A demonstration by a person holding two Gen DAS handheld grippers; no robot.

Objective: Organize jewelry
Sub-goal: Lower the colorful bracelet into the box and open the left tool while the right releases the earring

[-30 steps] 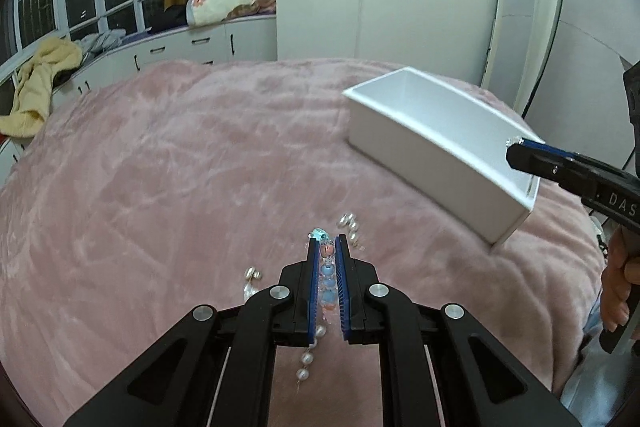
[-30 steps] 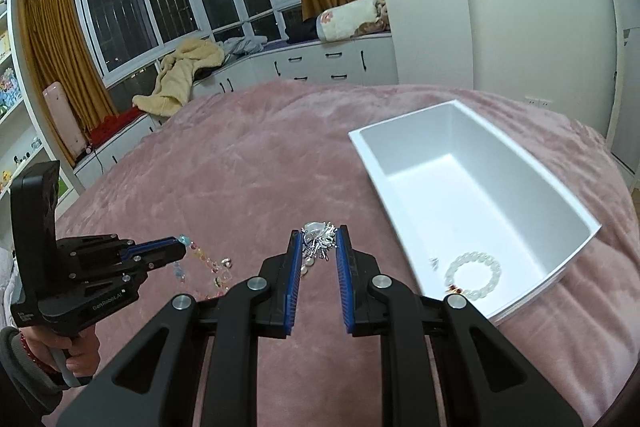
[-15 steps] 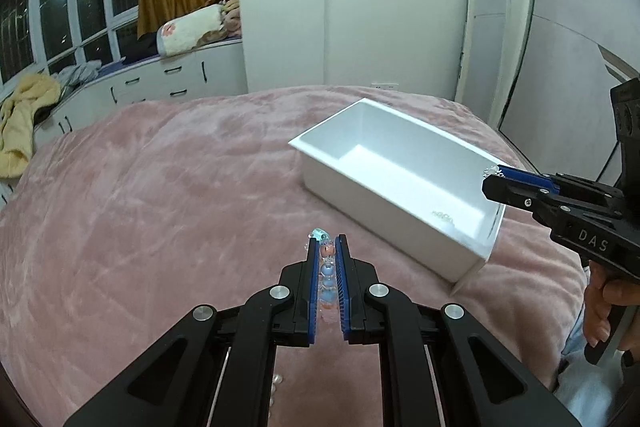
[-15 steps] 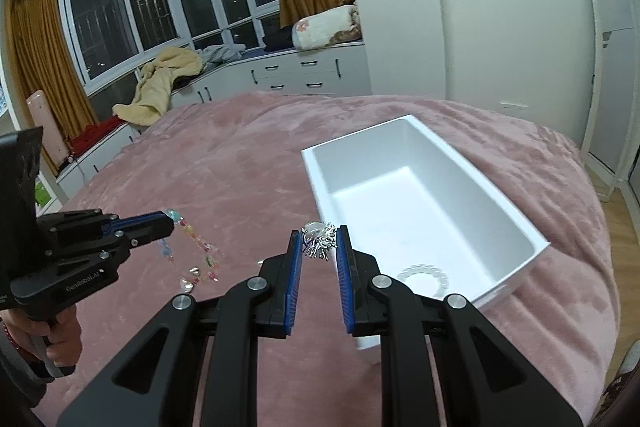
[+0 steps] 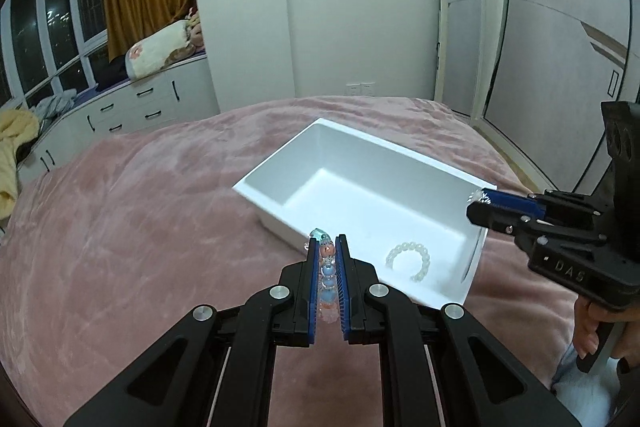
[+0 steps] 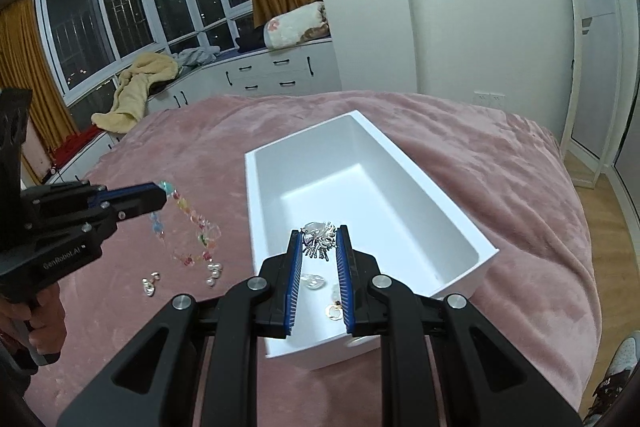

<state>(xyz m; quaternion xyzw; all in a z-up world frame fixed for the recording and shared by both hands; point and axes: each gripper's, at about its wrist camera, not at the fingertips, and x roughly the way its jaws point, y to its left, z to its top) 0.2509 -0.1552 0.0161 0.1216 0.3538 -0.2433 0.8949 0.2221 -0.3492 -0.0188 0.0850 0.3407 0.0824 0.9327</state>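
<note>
Strand of pastel glass beads, blue, pink and clear (image 5: pixel 327 279): clamped between the blue pads of the left hand-held gripper (image 5: pixel 328 247), loose end hanging in a loop above the pink plush bedspread (image 6: pixel 500 163), beside the near corner of the white rectangular foam box (image 5: pixel 276 203). Silver tasselled trinket (image 6: pixel 318 239): pinched at the tips of the right hand-held gripper (image 6: pixel 319 233), held over the box interior near its near end. Inside the box: white pearl bracelet (image 5: pixel 408 261), lying flat. Both grippers point forward, roughly level; left one held left of the box. Small pearl pieces (image 6: pixel 214 273) lie loose on the bedspread. Items under the right jaws, clear and gold, are too blurred to identify.
</note>
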